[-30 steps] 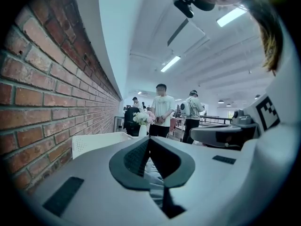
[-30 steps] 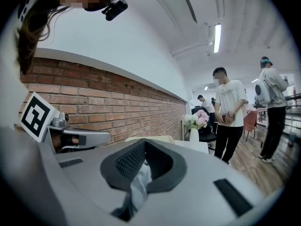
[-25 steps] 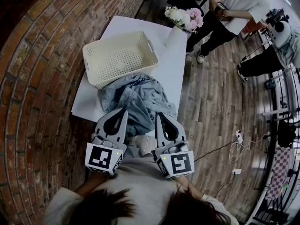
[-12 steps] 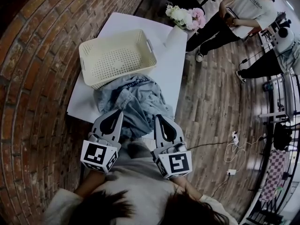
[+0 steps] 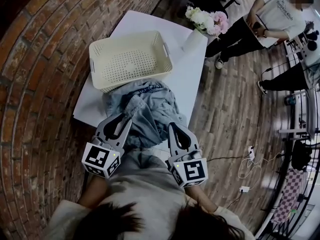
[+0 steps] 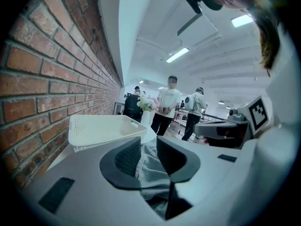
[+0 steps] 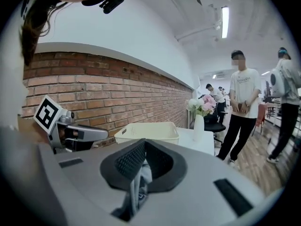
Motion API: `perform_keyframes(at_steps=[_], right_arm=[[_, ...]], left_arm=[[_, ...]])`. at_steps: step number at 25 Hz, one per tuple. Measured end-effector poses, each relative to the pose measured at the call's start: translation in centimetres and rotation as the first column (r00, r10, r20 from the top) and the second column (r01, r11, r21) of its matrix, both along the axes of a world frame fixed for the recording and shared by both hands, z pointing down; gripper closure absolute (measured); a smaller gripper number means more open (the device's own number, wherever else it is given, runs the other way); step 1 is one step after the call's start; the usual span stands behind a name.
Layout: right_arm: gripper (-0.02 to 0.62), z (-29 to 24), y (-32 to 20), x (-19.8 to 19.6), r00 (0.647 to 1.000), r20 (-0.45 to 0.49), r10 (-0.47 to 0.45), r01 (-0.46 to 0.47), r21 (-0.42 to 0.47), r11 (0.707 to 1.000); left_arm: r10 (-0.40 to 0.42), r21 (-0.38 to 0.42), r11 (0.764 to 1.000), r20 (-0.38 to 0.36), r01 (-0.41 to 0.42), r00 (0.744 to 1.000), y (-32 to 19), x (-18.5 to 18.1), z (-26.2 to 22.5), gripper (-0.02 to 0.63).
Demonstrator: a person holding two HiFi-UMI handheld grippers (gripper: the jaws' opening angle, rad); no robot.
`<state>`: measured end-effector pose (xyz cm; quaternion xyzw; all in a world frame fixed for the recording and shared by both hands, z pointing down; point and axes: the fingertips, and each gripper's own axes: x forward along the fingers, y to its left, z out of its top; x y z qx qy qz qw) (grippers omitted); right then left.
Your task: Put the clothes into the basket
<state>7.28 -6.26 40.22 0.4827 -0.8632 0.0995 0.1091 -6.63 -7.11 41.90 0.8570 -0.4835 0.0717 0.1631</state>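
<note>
A crumpled blue denim garment (image 5: pixel 142 106) lies on the white table (image 5: pixel 189 76), just in front of the cream perforated basket (image 5: pixel 131 59), and hangs over the near edge. My left gripper (image 5: pixel 123 120) is at its near left edge. Its jaws are opening, with denim (image 6: pixel 153 166) still in the gap between the pads (image 6: pixel 127 157). My right gripper (image 5: pixel 175 130) is at the garment's near right edge, shut on a fold of denim (image 7: pixel 139 187). The basket (image 6: pixel 101 128) has nothing in it.
A white vase of pink and white flowers (image 5: pixel 196 34) stands at the table's far right corner. A brick wall (image 5: pixel 35 84) runs along the left. Two people stand on the wooden floor (image 5: pixel 230 109) to the right, with cables (image 5: pixel 250 159) lying near.
Both grippers have stayed at the garment's near edge, and the left marker cube has shifted slightly left. The garment and the basket have not moved on the table.
</note>
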Motion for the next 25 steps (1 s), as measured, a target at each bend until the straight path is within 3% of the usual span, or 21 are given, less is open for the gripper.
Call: perform_keyframes(at_steps=[3, 5, 9, 14, 18, 25], right_arm=[[0.589, 0.7, -0.5, 0.1, 1.0, -0.014, 0.004, -0.004, -0.003, 1.0], [0.555, 1.2, -0.8, 0.1, 1.0, -0.014, 0.0, -0.001, -0.021, 1.0], [0.46, 2.6, -1.0, 0.6, 1.0, -0.017, -0.013, 0.012, -0.073, 0.997], [0.284, 4.5, -1.4, 1.4, 0.999, -0.047, -0.007, 0.0, -0.144, 0.99], [0.163, 5.9, -1.7, 1.7, 0.999, -0.039, -0.013, 0.006, -0.19, 0.982], [0.057, 10.0, -2.4, 2.5, 0.998, -0.051, -0.041, 0.023, -0.314, 0.949]], left_arm=[[-0.007, -0.04, 0.999, -0.024, 0.006, 1.0, -0.3, 0.0, 1.0, 0.462], [0.002, -0.08, 0.997, -0.017, -0.003, 1.0, -0.4, 0.1, 2.1, 0.378], [0.014, -0.125, 0.992, 0.017, -0.012, 1.0, -0.4, 0.2, 3.7, 0.306], [-0.014, -0.172, 0.985, -0.026, 0.009, 1.0, -1.1, -0.6, 5.3, 0.234], [0.017, -0.23, 0.973, 0.03, -0.01, 0.999, -1.4, -1.5, 7.6, 0.15], [0.085, -0.319, 0.947, 0.149, -0.033, 0.985, -2.8, -3.6, 12.8, 0.059]])
